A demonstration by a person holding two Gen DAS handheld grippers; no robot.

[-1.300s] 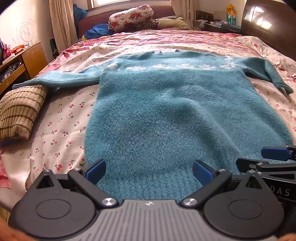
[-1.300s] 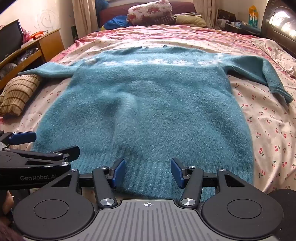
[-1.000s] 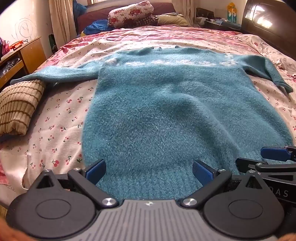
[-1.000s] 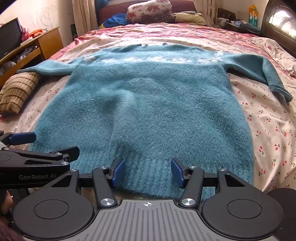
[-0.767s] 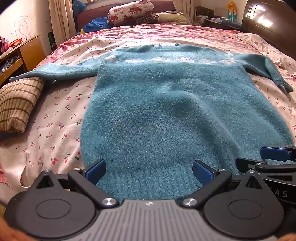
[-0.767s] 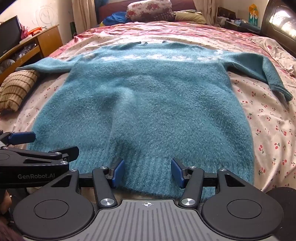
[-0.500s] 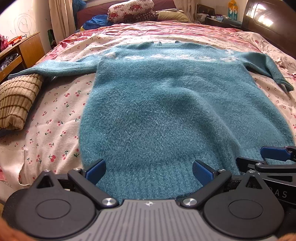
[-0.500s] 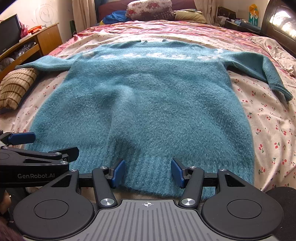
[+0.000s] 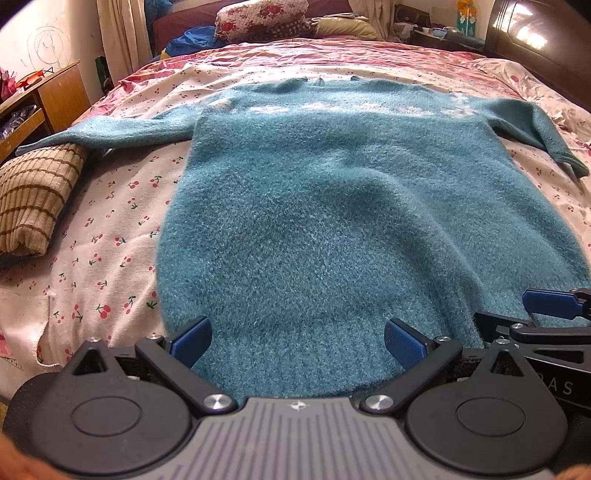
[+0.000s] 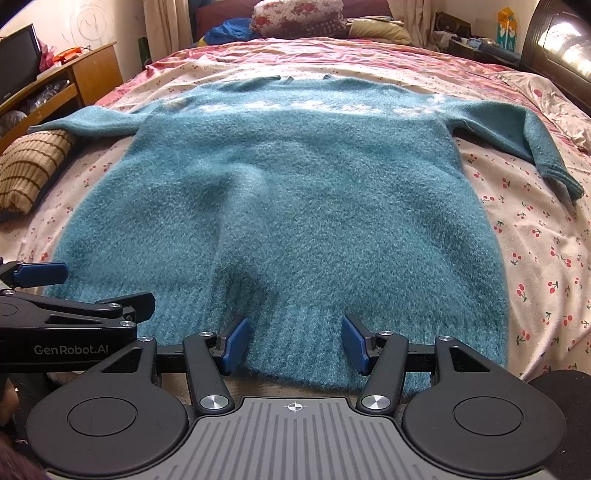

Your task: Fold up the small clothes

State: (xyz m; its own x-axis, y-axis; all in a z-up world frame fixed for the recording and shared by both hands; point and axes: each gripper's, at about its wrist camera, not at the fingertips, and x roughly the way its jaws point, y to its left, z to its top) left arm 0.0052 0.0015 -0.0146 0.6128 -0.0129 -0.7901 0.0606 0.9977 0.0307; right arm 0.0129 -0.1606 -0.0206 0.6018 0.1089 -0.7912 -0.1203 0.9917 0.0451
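Note:
A fluffy teal sweater lies flat on the cherry-print bed sheet, neck at the far end and both sleeves spread out. My left gripper stands wide open over the left part of the ribbed hem. In the right wrist view the sweater fills the middle. There my right gripper is open, its blue pads either side of the hem's middle without pressing it. One finger of each gripper shows in the other's view: the right gripper's finger and the left gripper's finger.
A brown striped cushion lies at the bed's left edge under the left sleeve. A wooden cabinet stands beyond it. Pillows are piled at the far end, and a dark headboard is at the right.

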